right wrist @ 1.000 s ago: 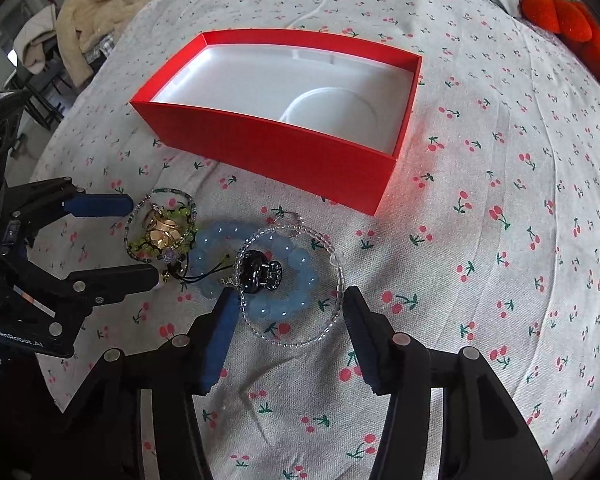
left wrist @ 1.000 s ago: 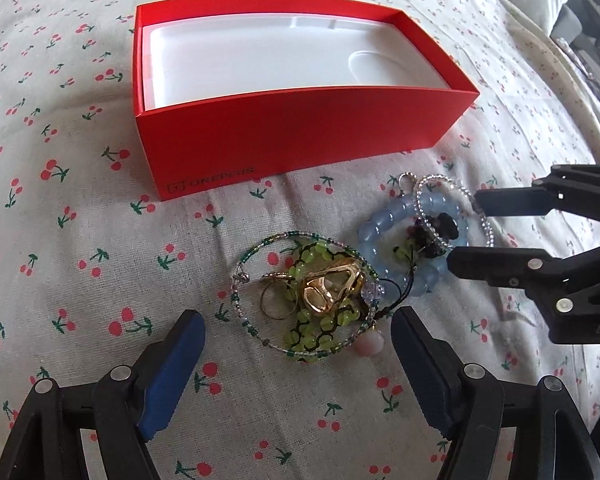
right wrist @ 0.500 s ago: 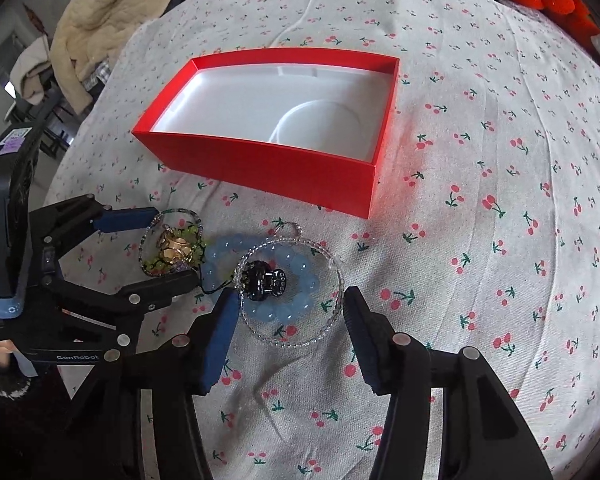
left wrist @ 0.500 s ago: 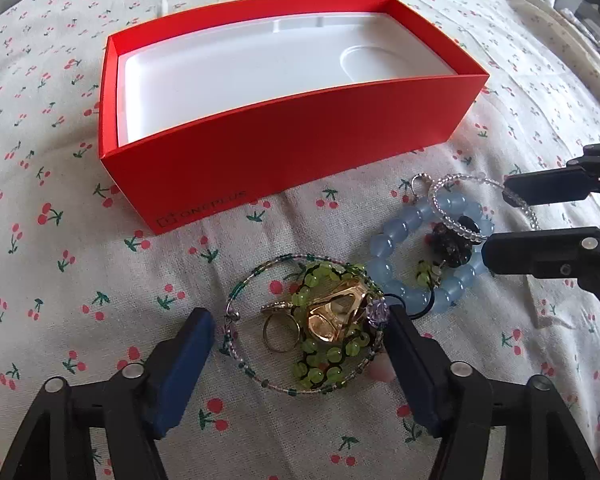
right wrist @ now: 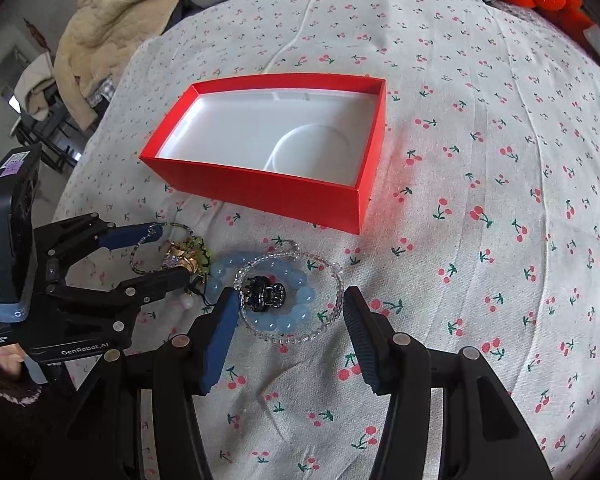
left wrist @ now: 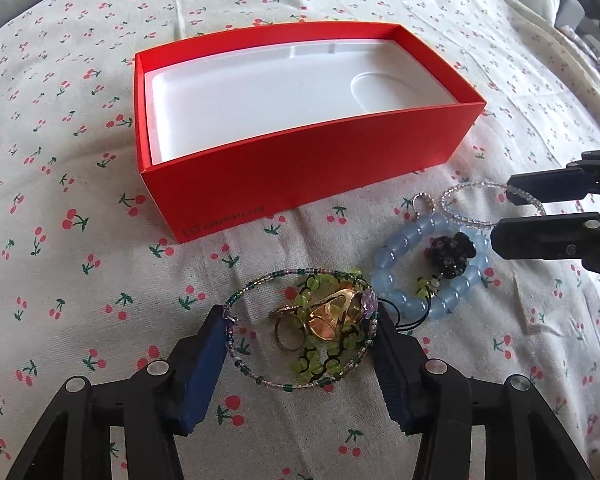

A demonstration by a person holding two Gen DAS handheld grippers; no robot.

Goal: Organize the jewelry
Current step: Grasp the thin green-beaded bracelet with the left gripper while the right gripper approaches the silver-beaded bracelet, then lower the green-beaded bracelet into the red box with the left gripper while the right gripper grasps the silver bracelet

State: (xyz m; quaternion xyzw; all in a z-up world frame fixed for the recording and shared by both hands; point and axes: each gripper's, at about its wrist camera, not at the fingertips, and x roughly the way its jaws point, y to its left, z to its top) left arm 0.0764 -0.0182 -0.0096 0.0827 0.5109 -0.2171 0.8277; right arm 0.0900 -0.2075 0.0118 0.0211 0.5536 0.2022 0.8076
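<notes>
Left claw (left wrist: pixel 300 344) spread around green beaded bracelet (left wrist: pixel 300 324), right claw (right wrist: pixel 288 312) spread around clear bead bracelet (right wrist: pixel 292 296) and black hair clip (right wrist: pixel 265 295), red box (left wrist: pixel 300 168) sat behind on cherry-print cloth (left wrist: pixel 60 240).

An open red box (left wrist: pixel 300 168) with a white tray inside stands on the bed. Near its front side lies the jewelry: a thin green bead bracelet (left wrist: pixel 260 284) around a gold ring (left wrist: pixel 288 334) and lime beads, a blue bead bracelet (left wrist: pixel 392 280) with a black hair clip (right wrist: pixel 266 294), and a clear bead bracelet (right wrist: pixel 324 320).
</notes>
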